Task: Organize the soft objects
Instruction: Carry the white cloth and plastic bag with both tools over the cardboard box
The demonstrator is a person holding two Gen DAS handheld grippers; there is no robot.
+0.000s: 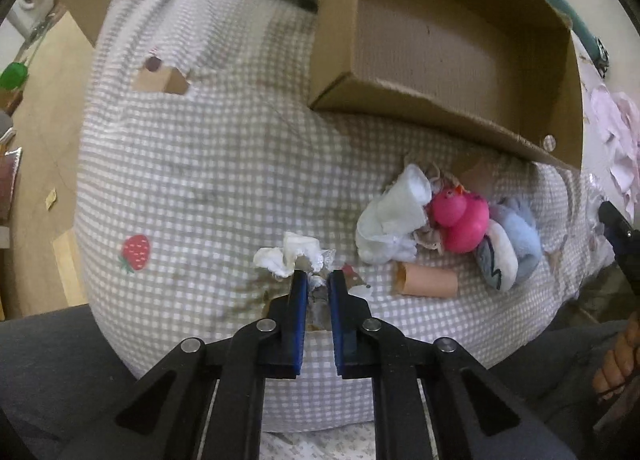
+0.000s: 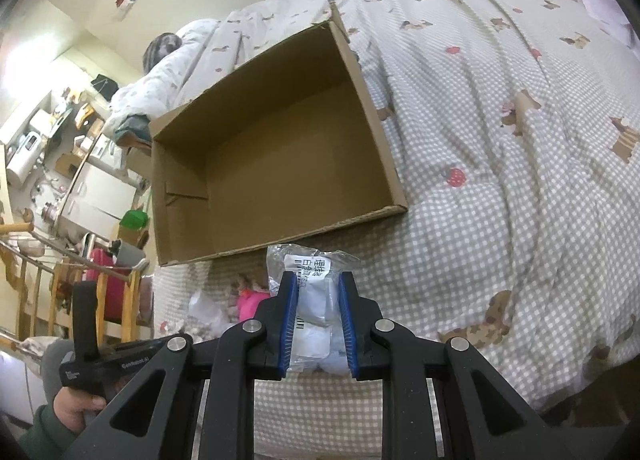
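My left gripper (image 1: 318, 280) is shut on a crumpled white soft piece (image 1: 289, 256) that juts past its fingertips, low over the checked bedspread (image 1: 200, 180). To its right lies a pile: a white cloth (image 1: 390, 220), a pink toy duck (image 1: 460, 218), a light blue plush (image 1: 516, 238) and a peach tube (image 1: 426, 280). An open, empty cardboard box (image 1: 440, 40) stands behind the pile. My right gripper (image 2: 318, 280) is shut on a clear plastic bag with a printed label (image 2: 310, 266), held in front of the box (image 2: 280, 148).
The bed edge drops to a wooden floor on the left (image 1: 40, 120). A pink-white garment (image 1: 616, 140) lies at the right. In the right wrist view a wooden rail (image 2: 80, 280) and cluttered shelves (image 2: 52, 132) stand at the left, beside the left gripper's handle (image 2: 86, 324).
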